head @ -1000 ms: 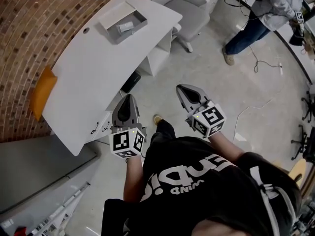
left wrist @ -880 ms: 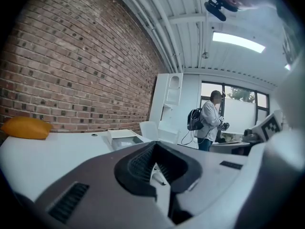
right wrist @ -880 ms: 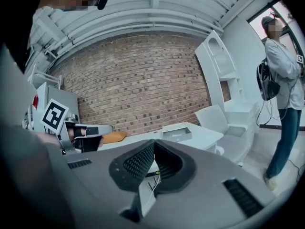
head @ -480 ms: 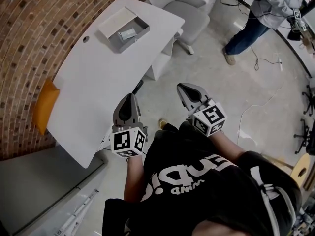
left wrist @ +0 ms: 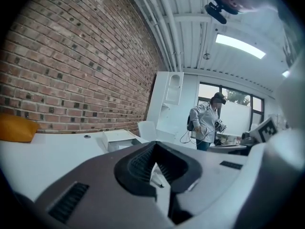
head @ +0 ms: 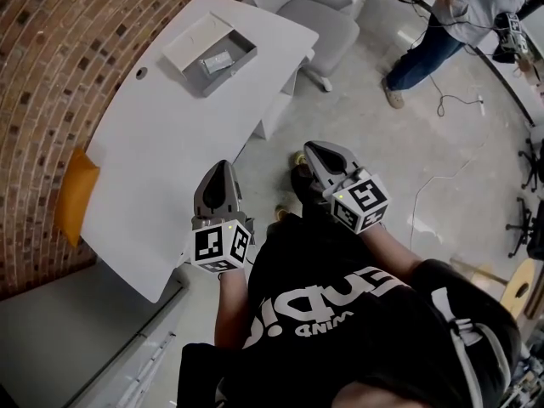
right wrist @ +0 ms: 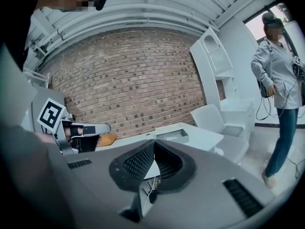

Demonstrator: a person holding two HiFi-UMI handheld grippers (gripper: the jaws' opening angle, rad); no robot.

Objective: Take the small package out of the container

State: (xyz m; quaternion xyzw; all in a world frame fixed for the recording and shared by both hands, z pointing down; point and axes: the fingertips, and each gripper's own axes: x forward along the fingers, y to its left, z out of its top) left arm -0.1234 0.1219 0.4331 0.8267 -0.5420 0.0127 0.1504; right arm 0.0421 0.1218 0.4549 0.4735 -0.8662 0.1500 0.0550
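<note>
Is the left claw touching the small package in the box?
Apart. The head view shows bare white desk between the left claw and the small package in its container.

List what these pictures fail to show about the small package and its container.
- Head view: the small package is too small to tell its print or material.
- Left gripper view: the container hides it behind its wall.
- Right gripper view: the same, it is hidden behind the container's wall.

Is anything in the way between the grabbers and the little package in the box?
Nothing visible is. Only bare white table lies between the left gripper, the right gripper and the small package. It sits in the open-topped container, behind low walls.
</note>
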